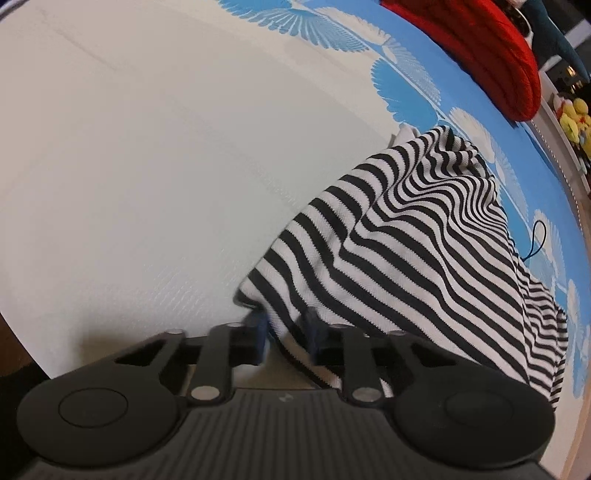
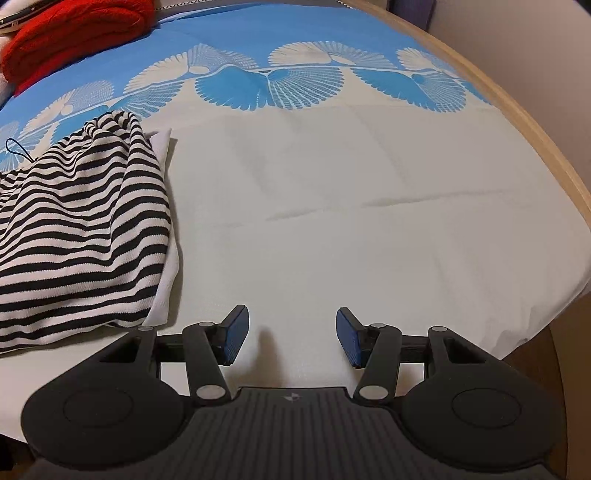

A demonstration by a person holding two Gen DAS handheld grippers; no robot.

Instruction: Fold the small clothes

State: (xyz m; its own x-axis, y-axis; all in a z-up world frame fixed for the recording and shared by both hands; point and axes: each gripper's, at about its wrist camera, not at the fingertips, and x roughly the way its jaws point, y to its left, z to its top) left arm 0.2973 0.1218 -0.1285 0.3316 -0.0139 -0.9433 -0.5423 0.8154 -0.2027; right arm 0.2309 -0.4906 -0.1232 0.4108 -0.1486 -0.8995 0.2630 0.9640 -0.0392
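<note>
Since your left gripper [image 1: 286, 332] has only a thin bite on the near hem of the striped top [image 1: 406, 236], the big risk is the fabric sliding out the moment you lift. The jaws are pinched nearly together on that edge, pads a bit blurred, so I can't tell how many layers you've actually caught. Grab just one layer and the fold probably comes out lopsided, or the whole bunch drags across the bedspread [image 2: 332, 221] instead of opening up.

The top sits crumpled, its far end reaching the blue fan pattern, with the red knit [image 2: 74, 33] well beyond it. A thin dark cord loop [image 1: 537, 240] pokes out at the top's far side and could snag.

Your right gripper [image 2: 291, 336] is off to the right of the top, jaws roughly half open with nothing between them, only bare white spread. Both grippers point steeply down at the bed.
</note>
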